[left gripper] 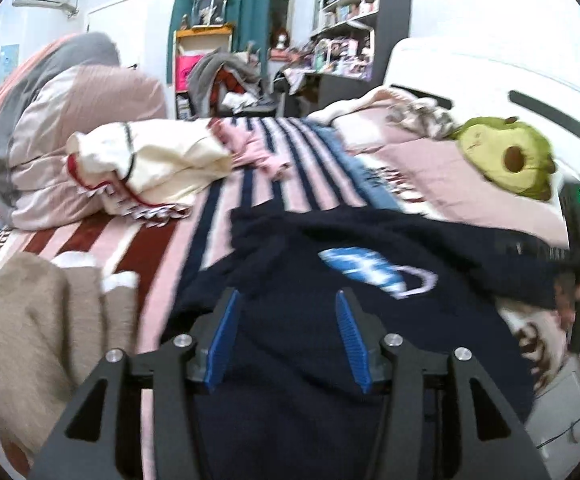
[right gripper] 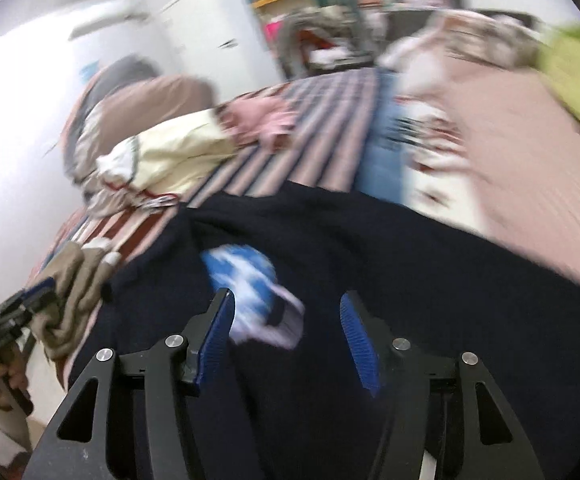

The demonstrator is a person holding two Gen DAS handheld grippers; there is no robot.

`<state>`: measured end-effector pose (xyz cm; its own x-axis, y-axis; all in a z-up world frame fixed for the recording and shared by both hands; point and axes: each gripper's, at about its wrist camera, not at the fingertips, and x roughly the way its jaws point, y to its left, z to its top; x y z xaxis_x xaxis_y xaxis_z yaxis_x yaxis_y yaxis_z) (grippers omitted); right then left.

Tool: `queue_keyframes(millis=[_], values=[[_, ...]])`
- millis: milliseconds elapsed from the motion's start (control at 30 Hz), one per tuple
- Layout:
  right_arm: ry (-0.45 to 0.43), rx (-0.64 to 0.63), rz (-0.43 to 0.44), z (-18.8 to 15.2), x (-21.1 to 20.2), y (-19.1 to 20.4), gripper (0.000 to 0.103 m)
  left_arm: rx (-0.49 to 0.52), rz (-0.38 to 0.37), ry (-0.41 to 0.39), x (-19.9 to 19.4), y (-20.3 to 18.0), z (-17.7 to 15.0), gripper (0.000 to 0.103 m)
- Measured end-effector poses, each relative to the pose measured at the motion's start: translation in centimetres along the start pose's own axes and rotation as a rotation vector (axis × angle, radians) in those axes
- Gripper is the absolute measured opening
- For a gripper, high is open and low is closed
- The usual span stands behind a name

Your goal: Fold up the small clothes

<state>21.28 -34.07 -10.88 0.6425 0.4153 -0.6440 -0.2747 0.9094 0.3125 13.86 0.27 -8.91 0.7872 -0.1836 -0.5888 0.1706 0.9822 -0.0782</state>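
The navy garment [left gripper: 330, 280] lies spread, printed side up, on the bed [left gripper: 430, 176] near its front edge, directly ahead of and beneath both grippers. Left gripper [left gripper: 288, 308]: jaws wide apart, holding nothing. Right gripper [right gripper: 286, 312]: likewise wide, empty, equally near; contact with cloth cannot be determined.

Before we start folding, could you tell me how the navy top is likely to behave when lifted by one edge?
The navy top lies rumpled in soft folds, so it will probably drape limply. It looks knit-thick, so likely fairly weighty and unlikely to slip from the ribbed pads.
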Motion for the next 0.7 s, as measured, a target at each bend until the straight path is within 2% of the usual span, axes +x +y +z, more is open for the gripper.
queue_keyframes(millis=[67,200,333,400,533,700], values=[[-0.019,0.079,-0.045,-3.1,-3.5,-3.4,0.053,-0.001,-0.030,-0.011,-0.8,-2.5,0.1,0.056],[-0.039,0.211,-0.108,-8.3,-7.8,-8.5,0.055,0.033,-0.074,-0.002,-1.4,-6.9,0.0,0.057],[-0.032,0.311,-0.135,-12.5,-9.8,-11.6,0.055,0.064,-0.102,0.013,-1.6,-10.0,-0.4,0.057],[-0.030,0.345,-0.133,-13.9,-10.2,-12.4,0.054,0.069,-0.107,0.021,-1.8,-11.1,-0.8,0.062],[-0.058,0.393,-0.073,-14.8,-10.6,-13.5,0.053,0.053,-0.115,0.040,-1.5,-11.9,-1.6,0.066],[-0.094,0.424,-0.091,-14.3,-10.4,-14.8,0.053,0.041,-0.105,0.052,-1.0,-12.5,-2.0,0.072]])
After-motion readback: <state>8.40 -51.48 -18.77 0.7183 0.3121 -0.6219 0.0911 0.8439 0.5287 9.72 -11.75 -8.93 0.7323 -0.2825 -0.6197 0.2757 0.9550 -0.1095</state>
